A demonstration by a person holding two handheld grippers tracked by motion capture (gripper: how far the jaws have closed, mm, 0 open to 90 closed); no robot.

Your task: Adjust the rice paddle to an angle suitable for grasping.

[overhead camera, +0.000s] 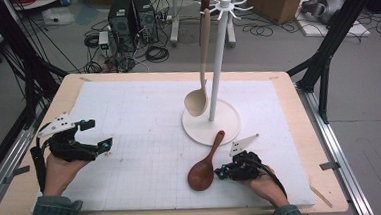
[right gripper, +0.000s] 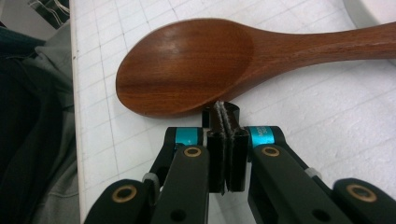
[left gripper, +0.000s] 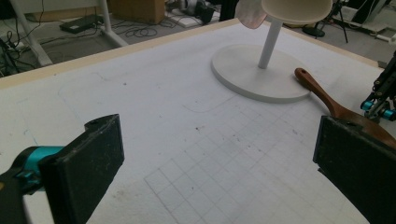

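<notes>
Jaws of the left hand-held gripper stand wide open with nothing between them, near the left edge of the worktop. Toward the front edge lies the dark wooden spoon, its handle tip on the base of the white rack, where a pale spoon hangs. The right hand-held gripper, just beside the dark spoon's bowl, is fully closed and holds nothing.

Reddish-brown spoon, cream ladle, white stand, white gridded mat.
</notes>
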